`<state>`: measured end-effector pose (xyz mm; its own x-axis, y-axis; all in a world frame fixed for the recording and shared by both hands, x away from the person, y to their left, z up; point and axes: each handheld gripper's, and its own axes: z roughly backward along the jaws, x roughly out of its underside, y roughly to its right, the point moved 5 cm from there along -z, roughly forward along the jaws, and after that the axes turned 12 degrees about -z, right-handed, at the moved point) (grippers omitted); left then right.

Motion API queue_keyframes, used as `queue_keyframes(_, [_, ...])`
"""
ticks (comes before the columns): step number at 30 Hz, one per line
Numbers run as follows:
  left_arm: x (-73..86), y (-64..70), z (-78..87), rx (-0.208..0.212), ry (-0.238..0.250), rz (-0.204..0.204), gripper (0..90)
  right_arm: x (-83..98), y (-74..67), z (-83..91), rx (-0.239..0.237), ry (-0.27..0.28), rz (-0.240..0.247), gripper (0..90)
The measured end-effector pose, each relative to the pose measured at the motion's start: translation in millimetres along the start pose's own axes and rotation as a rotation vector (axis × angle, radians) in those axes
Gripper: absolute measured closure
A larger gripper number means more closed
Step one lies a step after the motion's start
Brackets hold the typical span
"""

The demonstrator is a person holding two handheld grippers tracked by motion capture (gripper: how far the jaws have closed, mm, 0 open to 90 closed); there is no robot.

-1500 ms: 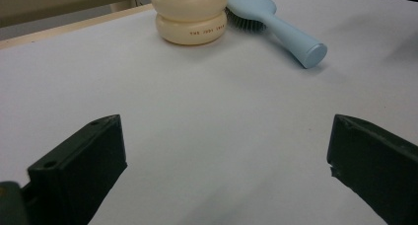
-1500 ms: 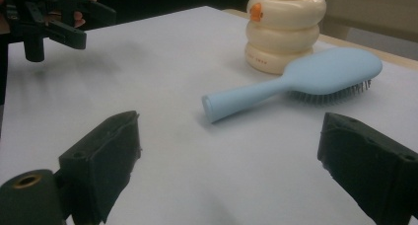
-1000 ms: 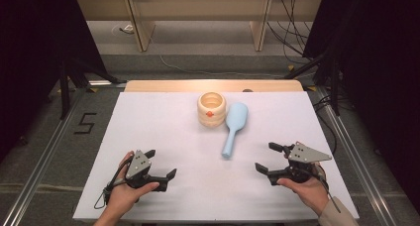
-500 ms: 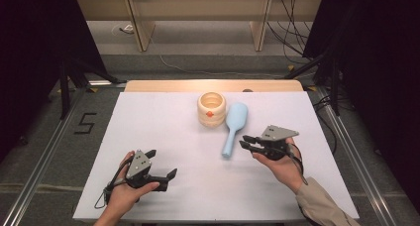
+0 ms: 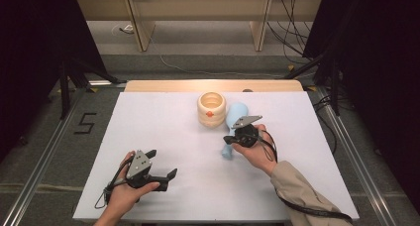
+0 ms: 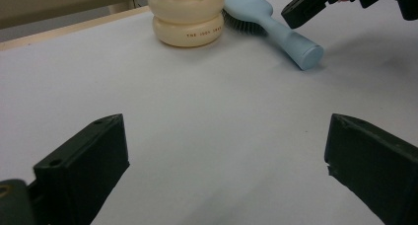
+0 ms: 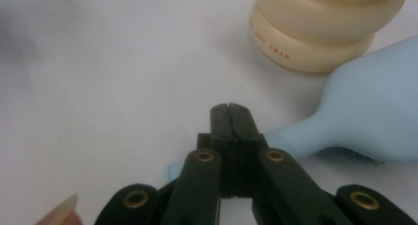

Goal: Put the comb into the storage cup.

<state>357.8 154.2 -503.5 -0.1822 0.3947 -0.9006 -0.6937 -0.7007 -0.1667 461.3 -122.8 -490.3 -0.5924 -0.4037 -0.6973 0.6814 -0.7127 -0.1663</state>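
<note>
**High view: right hand-held gripper clenched over the blue hairbrush handle**

High view puts the blue hairbrush (image 5: 235, 118) just right of centre on the white bench (image 5: 163, 122), lying with its broad head toward the top of the frame and its round handle end toward the bottom. The head lies just beside the cream ringed jar (image 5: 211, 109), which stands upright immediately to its left; whether the two touch cannot be told.

The right hand-held gripper (image 5: 229, 139) sits over the brush handle, held by a hand in a tan sleeve that comes in from the lower right. Its jaws have just been closing and now stand pressed together, with nothing between them: in the right gripper view the right hand-held gripper (image 7: 230, 109) shows its two black tips meeting above the pale blue handle (image 7: 296, 131), which runs out from behind them to the right. Whether the tips touch the handle cannot be told. The jar (image 7: 320, 30) fills the upper right of that view.

The left hand-held gripper (image 5: 161, 166) rests low at the lower left of the high view, well apart from the brush, its jaws spread wide and empty. In the left gripper view the left hand-held gripper (image 6: 222, 166) frames bare bench, with the jar (image 6: 186, 20) and the brush (image 6: 276, 25) at the top.
</note>
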Motion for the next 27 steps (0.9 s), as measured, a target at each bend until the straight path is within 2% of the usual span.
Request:
queue_keyframes(2, [0.0, -0.1, 0.1, 0.0, 0.0, -0.001, 2.4, 0.5, -0.1, -5.5, 0.014, -0.031, -0.022, 90.0])
queue_keyframes(5, [0.0, -0.3, 0.0, -0.001, 0.002, 0.0, 2.5, -0.1, -0.3, -8.7, 0.018, -0.044, -0.042, 90.0])
queue_keyframes(6, [0.1, -0.4, 0.0, -0.001, 0.002, 0.001, 2.5, -0.9, -0.7, -11.7, 0.02, -0.071, -0.058, 90.0])
queue_keyframes(13, [0.0, -0.1, -0.2, 0.001, 0.002, 0.001, 2.6, -3.4, -6.0, -19.4, 0.018, -0.109, -0.068, 90.0])
queue_keyframes(14, [0.0, -0.3, 0.2, 0.001, 0.001, 0.001, 2.6, -3.0, -9.0, -22.7, 0.016, -0.131, -0.073, 90.0])
queue_keyframes(17, [-0.1, -0.5, 0.5, 0.0, 0.002, 0.001, 2.6, -2.4, -8.8, -26.5, 0.021, -0.145, -0.07, 90.0])
queue_keyframes(23, [-0.4, -0.1, 0.6, 0.001, 0.002, -0.001, 2.6, -3.0, -8.6, -25.9, 0.032, -0.163, -0.11, 90.0])
queue_keyframes(27, [-0.6, 0.2, 0.9, 0.001, 0.004, 0.002, 2.8, -2.6, -6.8, -24.6, 0.045, -0.167, -0.12, 90.0])
